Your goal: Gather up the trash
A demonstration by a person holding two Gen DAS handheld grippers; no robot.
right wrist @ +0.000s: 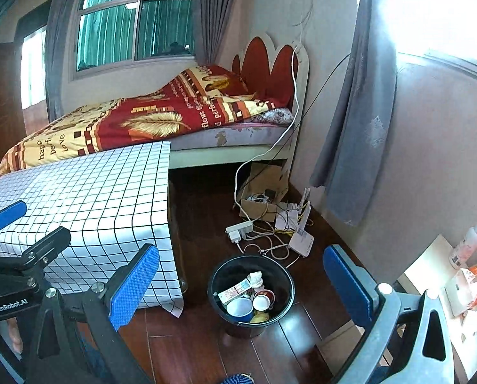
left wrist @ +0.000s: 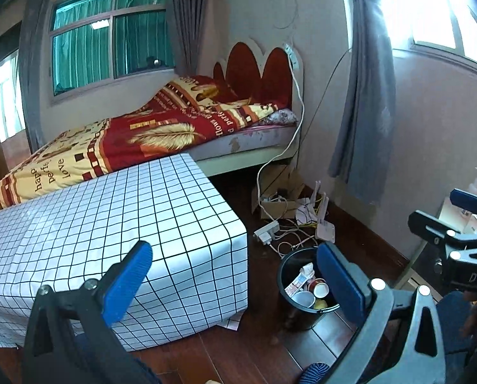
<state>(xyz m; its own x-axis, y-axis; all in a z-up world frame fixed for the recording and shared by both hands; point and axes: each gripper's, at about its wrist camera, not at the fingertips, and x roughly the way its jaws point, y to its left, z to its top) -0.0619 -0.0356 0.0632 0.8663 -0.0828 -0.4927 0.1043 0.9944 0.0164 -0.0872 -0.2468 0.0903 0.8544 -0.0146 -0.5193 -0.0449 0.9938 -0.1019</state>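
Observation:
A black trash bin (right wrist: pixel 217 276) stands on the wooden floor beside the covered table; it also shows in the left wrist view (left wrist: pixel 288 264). In it lie paper cups (right wrist: pixel 240 308), a crumpled wrapper and a small carton. My left gripper (left wrist: pixel 235 280) is open and empty, held above the table's corner and the bin. My right gripper (right wrist: pixel 240 283) is open and empty, held above the bin. The right gripper also shows at the right edge of the left wrist view (left wrist: pixel 456 214), and the left gripper at the left edge of the right wrist view (right wrist: pixel 20 224).
A table with a white checked cloth (right wrist: pixel 88 198) stands left of the bin. Behind it is a bed (right wrist: pixel 161 118). A power strip, cables and a router (right wrist: pixel 301 240) lie on the floor past the bin. A low shelf with a pump bottle (right wrist: pixel 467 243) is at the right.

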